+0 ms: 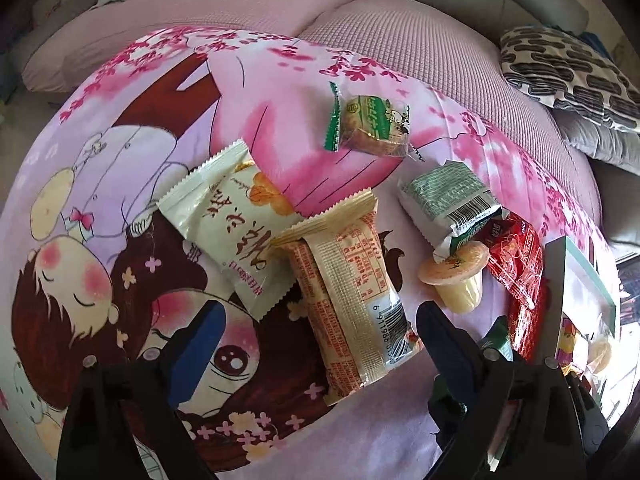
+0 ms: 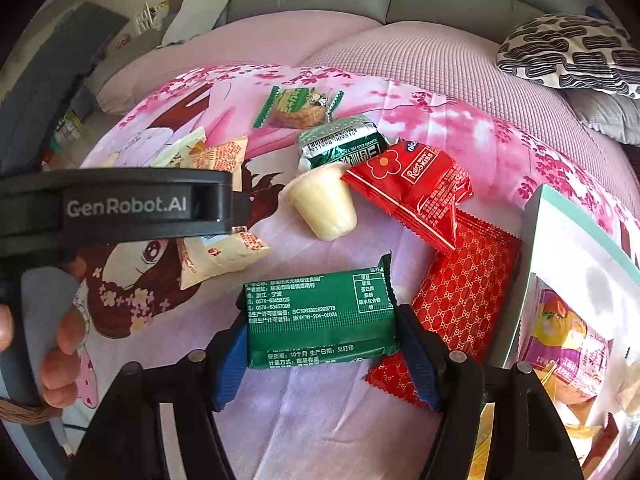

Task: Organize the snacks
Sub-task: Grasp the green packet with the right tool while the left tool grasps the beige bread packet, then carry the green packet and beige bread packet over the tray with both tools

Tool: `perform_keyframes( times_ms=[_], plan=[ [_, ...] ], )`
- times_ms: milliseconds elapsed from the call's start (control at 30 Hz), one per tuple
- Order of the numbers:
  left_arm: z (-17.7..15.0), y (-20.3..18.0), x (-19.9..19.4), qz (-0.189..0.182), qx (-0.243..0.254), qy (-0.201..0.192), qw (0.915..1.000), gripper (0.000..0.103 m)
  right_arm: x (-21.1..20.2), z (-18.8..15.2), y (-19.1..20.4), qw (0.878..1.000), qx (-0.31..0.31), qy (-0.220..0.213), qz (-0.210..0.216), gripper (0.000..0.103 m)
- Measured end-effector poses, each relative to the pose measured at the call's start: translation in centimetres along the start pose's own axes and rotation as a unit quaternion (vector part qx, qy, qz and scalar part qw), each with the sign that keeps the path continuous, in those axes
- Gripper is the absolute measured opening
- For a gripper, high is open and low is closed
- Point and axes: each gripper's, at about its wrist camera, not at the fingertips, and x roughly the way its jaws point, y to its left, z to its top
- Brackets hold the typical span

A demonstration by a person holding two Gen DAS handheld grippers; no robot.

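Note:
Snacks lie on a pink cartoon-print cloth [image 1: 100, 200]. My left gripper [image 1: 320, 308] is open, pointing down, its fingers on either side of a cream-and-orange packet [image 1: 348, 292] without touching it. A white packet [image 1: 228, 224] lies partly under that one. My right gripper [image 2: 320, 326] is shut on a dark green packet [image 2: 320, 316], its blue pads [image 2: 232, 344] pressing both short ends. Beyond it lie a yellow jelly cup [image 2: 324, 204], a red packet [image 2: 412, 192], a red patterned packet [image 2: 464, 296] and a green-and-white packet [image 2: 340, 144].
A white box with a teal rim [image 2: 560, 232] stands at the right and holds a few snacks. A green-edged biscuit packet [image 1: 368, 124] lies farther back. A hand [image 2: 60, 352] holds the left gripper's body [image 2: 132, 204]. A patterned pillow [image 2: 572, 52] rests on the sofa behind.

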Motion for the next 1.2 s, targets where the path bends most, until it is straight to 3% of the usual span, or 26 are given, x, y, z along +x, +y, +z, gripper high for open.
perform_keyframes(
  times_ms=[267, 367, 600, 1000, 1200],
  plan=[
    [0.3, -0.8, 0.3, -0.028, 0.012, 0.008, 0.9995, 0.067, -0.4, 0.0, -0.4, 1.0, 0.015, -0.007, 0.007, 0.069],
    [-0.1, -1.0, 0.0, -0.042, 0.017, 0.006, 0.999, 0.052, -1.0, -0.1, -0.8, 1.0, 0.024, -0.014, 0.006, 0.068],
    [-0.2, -1.3, -0.8, -0.042, 0.014, -0.007, 0.999, 0.044, -2.7, -0.5, -1.6, 0.997, 0.06, -0.042, 0.017, 0.068],
    [-0.6, 0.0, -4.0, -0.047, 0.005, -0.042, 0.998, 0.044, -4.3, -1.1, -2.9, 0.991, 0.105, -0.075, 0.029, 0.068],
    [0.0, -1.9, -6.2, -0.055, 0.023, -0.069, 0.9959, 0.044, -6.3, -1.5, -5.1, 0.985, 0.134, -0.107, 0.021, 0.068]
  ],
)
